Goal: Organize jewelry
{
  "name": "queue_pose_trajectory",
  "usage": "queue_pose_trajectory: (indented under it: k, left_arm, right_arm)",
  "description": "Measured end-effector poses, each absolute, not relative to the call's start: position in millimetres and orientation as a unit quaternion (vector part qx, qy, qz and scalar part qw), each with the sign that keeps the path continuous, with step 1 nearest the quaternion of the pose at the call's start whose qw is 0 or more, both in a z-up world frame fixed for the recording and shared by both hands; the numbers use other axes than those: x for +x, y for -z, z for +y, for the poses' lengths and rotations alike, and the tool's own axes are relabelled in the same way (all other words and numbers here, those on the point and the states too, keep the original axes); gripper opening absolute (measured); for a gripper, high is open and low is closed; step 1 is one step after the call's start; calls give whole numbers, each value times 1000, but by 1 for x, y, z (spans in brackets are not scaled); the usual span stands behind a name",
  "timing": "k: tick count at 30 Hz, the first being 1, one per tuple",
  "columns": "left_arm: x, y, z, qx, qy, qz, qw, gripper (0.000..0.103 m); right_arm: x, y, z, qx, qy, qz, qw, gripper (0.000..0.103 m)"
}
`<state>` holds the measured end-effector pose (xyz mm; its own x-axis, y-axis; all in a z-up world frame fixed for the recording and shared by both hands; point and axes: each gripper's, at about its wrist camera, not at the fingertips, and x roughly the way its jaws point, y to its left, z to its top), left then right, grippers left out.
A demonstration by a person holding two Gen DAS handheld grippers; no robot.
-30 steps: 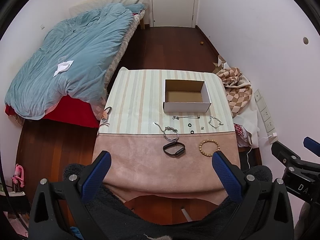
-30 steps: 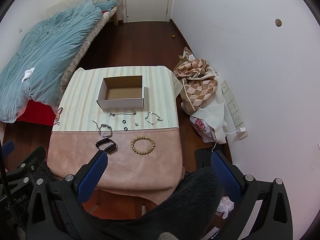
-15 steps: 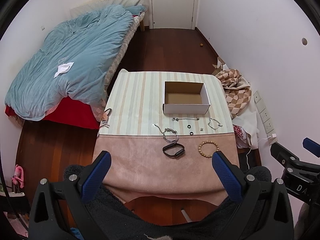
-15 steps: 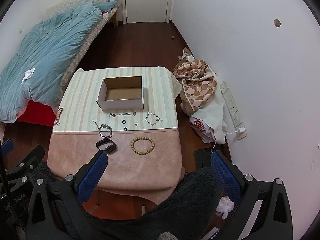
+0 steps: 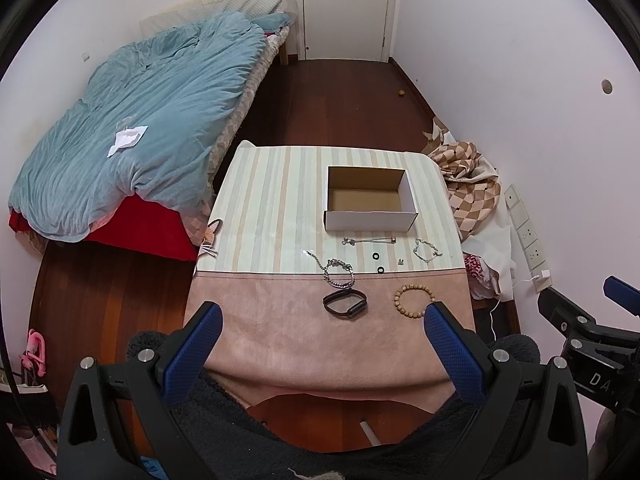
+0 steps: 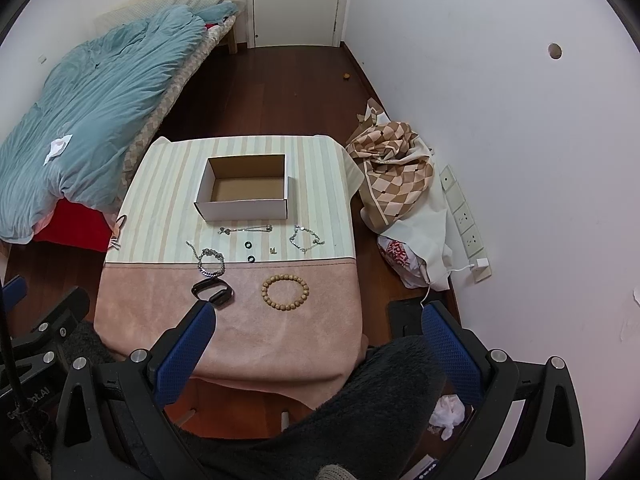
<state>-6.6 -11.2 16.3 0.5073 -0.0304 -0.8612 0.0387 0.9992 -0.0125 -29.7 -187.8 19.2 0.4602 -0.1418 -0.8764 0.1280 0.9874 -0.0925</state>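
An open, empty cardboard box [image 5: 370, 200] [image 6: 244, 193] stands on the striped far half of the table [image 5: 264, 216]. In front of it lie a thin silver chain [image 5: 370, 241], a silver bracelet [image 5: 427, 250], a chunky silver chain [image 5: 338, 271], two small black rings [image 5: 376, 256] and a tiny earring [image 5: 400, 262]. On the pink near half lie a black band [image 5: 345, 304] [image 6: 212, 292] and a wooden bead bracelet [image 5: 412, 300] [image 6: 285, 293]. My left gripper [image 5: 320, 320] and right gripper [image 6: 316, 320] are both open and empty, held high above the table's near edge.
A bed with a blue duvet [image 5: 140, 140] stands left of the table. A checkered cloth pile [image 5: 468, 184] and bags lie on the floor at the right, by the white wall with sockets [image 5: 528, 232]. A white door [image 5: 346, 8] is at the far end.
Both grippers have barely shifted; the view has drifted slightly. Nothing on the table has moved.
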Motion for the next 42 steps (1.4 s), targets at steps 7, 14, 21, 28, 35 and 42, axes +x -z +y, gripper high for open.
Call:
queue_pose_trajectory:
  k: [7, 14, 21, 28, 35, 42]
  left_arm:
    - [-3, -14, -10, 11, 12, 492, 870, 103]
    - [50, 33, -8, 38, -38, 495, 867, 103]
    - [95, 120, -8, 60, -60, 560, 824, 103]
    - [107, 214, -9, 57, -45, 635, 769, 102]
    - [111, 265, -3, -8, -21, 680, 733, 85]
    - [121, 284, -6, -32, -9, 680, 732, 51]
  right_arm:
    - [-23, -11, -188, 19, 70, 507, 859, 103]
    - [22, 41, -214, 74, 83, 523, 845, 103]
    - [63, 144, -225, 88, 107, 584, 800, 103]
    - [73, 239, -228, 105, 118, 641, 752, 90]
    - [71, 287, -231, 135, 132, 657, 730, 81]
    - [74, 306, -232, 153, 137, 661, 722, 69]
